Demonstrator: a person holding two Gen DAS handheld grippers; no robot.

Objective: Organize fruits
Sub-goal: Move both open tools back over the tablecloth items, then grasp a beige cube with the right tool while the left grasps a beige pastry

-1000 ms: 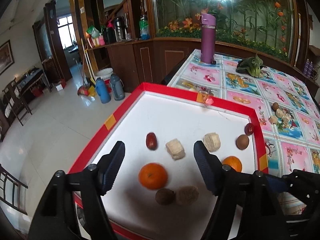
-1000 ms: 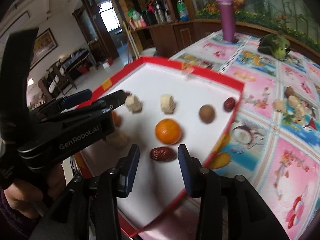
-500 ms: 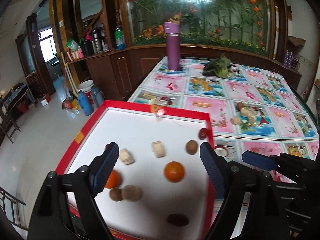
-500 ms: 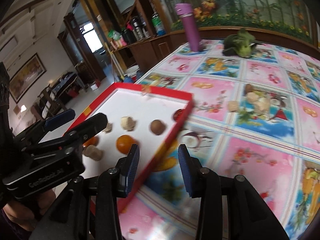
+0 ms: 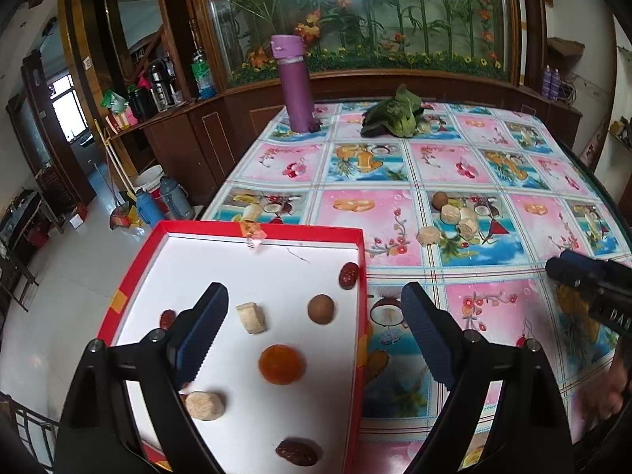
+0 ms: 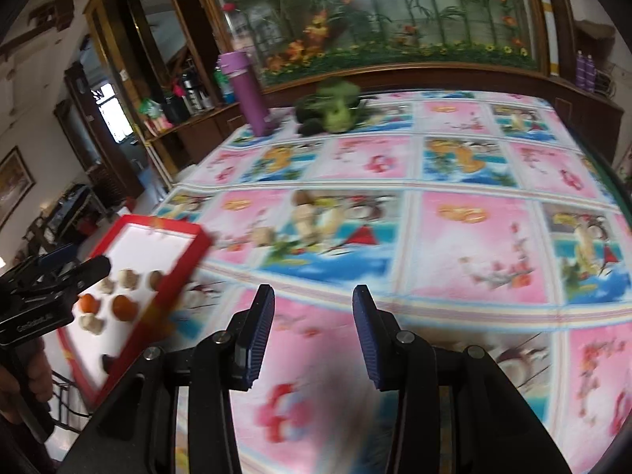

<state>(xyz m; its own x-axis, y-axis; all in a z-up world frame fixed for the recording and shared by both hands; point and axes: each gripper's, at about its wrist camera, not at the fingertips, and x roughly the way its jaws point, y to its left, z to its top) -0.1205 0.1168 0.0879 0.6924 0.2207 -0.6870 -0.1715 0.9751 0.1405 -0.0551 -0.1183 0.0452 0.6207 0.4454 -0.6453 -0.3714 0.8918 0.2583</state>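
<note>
I judge the task about two thirds done: most fruits already lie in the red-rimmed tray (image 5: 357,237), and a small group is left on the tablecloth (image 5: 454,158). Inside the tray I see an orange (image 5: 281,364) with dimpled, matte skin, a round brown longan (image 5: 320,308), three wrinkled red dates, one in the far right corner (image 5: 348,275), and pale, rough, blocky pieces such as this one (image 5: 251,317), which I cannot name exactly. Still outside, well apart from the tray, are another longan (image 5: 439,200) and some pale chunks (image 5: 452,215). My left gripper (image 5: 312,339) hovers over the tray, jaws wide apart and empty. My right gripper (image 6: 313,330) is above the glossy cloth, also apart, holding nothing; its view is blurred.
</note>
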